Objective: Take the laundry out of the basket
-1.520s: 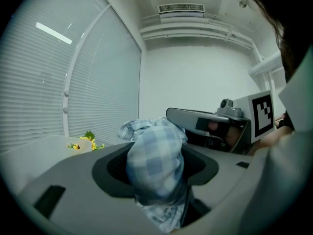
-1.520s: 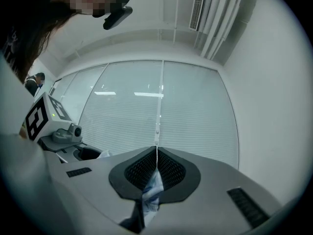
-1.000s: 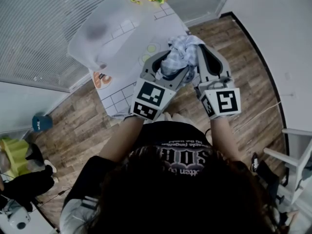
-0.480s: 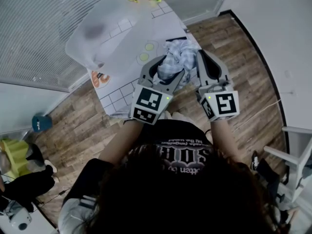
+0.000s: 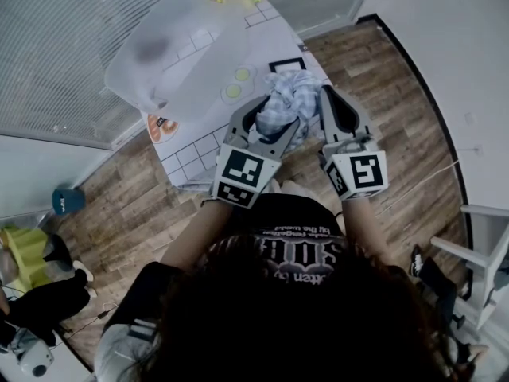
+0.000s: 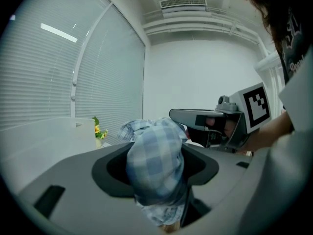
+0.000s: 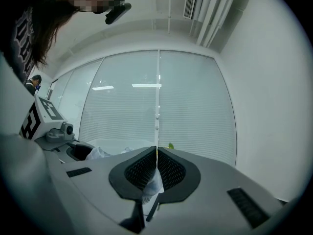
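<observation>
Cloth is already out of the basket, bunched in the left gripper, edge pinched by the right gripper. Next it's probably to be laid on the table.

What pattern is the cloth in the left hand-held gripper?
Pale blue-and-white check; the cloth shows best in the left gripper view.
</observation>
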The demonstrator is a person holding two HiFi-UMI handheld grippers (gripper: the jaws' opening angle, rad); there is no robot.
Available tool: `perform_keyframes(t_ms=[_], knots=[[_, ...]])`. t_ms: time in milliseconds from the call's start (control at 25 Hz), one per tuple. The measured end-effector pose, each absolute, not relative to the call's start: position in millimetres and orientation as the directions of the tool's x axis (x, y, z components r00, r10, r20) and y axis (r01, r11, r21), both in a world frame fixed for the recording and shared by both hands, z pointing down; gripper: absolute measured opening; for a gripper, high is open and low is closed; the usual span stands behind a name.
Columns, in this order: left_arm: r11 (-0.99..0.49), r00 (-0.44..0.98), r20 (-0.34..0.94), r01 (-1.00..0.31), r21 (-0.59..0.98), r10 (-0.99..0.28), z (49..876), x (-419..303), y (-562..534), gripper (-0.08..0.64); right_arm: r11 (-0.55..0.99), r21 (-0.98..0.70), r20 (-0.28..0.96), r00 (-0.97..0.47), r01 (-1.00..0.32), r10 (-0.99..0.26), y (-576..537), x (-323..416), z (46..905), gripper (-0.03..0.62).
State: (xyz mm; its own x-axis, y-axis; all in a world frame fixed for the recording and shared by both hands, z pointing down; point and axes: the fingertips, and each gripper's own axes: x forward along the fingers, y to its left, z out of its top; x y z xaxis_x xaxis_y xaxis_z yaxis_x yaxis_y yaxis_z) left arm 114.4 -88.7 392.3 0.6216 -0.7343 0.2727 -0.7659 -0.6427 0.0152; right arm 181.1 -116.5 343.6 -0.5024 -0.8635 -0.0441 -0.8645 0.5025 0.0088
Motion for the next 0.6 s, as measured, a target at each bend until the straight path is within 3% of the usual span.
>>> perform_keyframes(t_ms=[600], knots=[[-0.627,0.602,0.267,-0.779,-0.013,-0.753,390.1,107.2,-93.4,0.259,0.501,0.056,-0.024,-0.503,-0.864,-0.864,-113.3,170.5,345.8,0.028]])
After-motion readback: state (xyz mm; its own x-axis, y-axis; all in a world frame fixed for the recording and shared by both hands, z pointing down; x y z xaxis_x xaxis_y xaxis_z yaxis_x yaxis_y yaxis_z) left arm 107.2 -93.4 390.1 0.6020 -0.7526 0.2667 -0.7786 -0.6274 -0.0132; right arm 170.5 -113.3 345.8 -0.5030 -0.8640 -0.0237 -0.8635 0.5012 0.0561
